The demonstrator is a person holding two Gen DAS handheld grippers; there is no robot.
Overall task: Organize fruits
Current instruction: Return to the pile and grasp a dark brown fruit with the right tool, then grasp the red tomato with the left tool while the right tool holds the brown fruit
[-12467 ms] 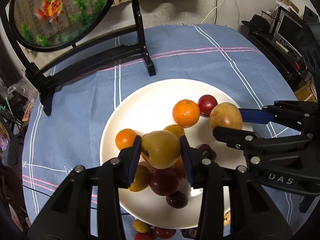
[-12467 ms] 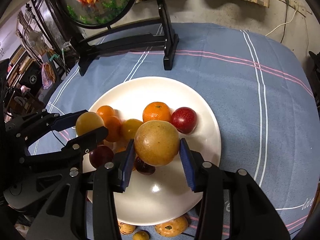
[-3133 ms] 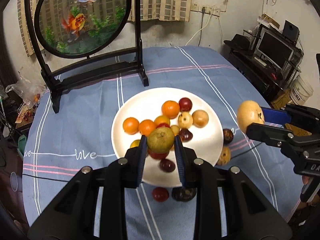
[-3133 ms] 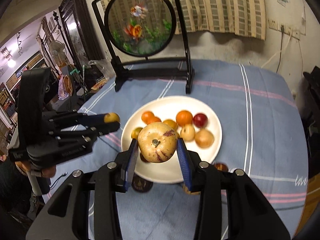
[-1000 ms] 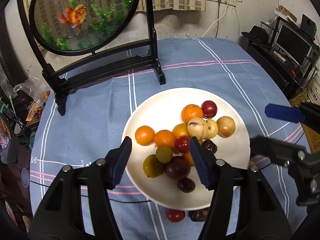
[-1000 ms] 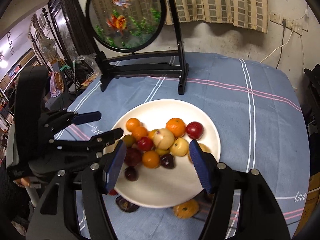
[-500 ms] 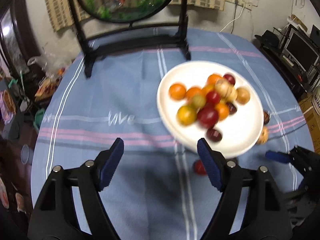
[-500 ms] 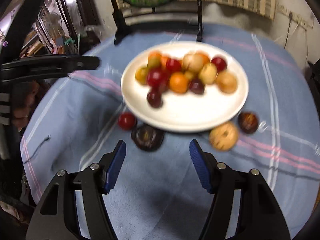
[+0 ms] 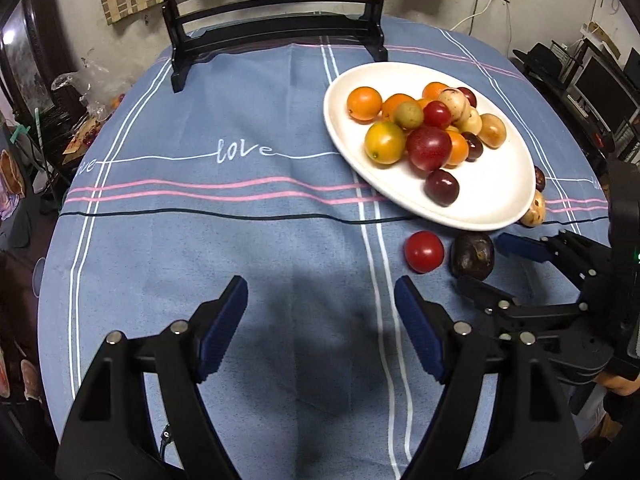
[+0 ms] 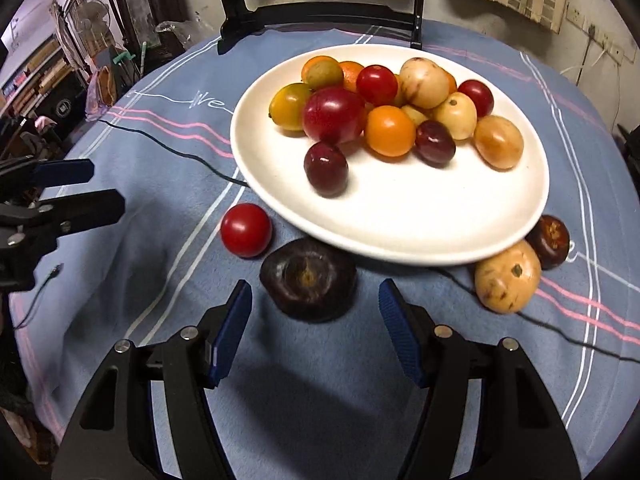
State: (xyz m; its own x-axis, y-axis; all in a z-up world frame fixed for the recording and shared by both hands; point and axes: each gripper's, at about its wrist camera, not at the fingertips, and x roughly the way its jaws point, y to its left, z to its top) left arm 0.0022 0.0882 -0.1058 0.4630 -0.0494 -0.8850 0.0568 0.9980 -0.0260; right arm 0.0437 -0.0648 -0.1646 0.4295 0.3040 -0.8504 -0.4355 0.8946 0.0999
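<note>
A white plate point(image 9: 492, 196) point(image 10: 400, 224) holds several fruits: oranges, red, dark red and pale yellow ones. On the blue cloth in front of the plate lie a red tomato point(image 9: 424, 251) point(image 10: 245, 229), a dark purple fruit point(image 9: 473, 255) point(image 10: 308, 284), a tan spotted fruit point(image 10: 507, 282) point(image 9: 533, 209) and a small dark fruit point(image 10: 549, 241). My left gripper point(image 9: 320, 328) is open and empty over bare cloth, left of the tomato. My right gripper point(image 10: 315, 332) is open and empty, just short of the dark purple fruit.
A black wooden stand point(image 9: 276, 28) with a round fish picture stands at the table's far side. A thin black cable point(image 9: 200, 212) runs across the cloth under the plate. Furniture and clutter surround the round table.
Both grippers, empty since a second ago, pulled back from over the plate and dropped low toward the cloth near the table's front. The right one now faces the dark purple fruit.
</note>
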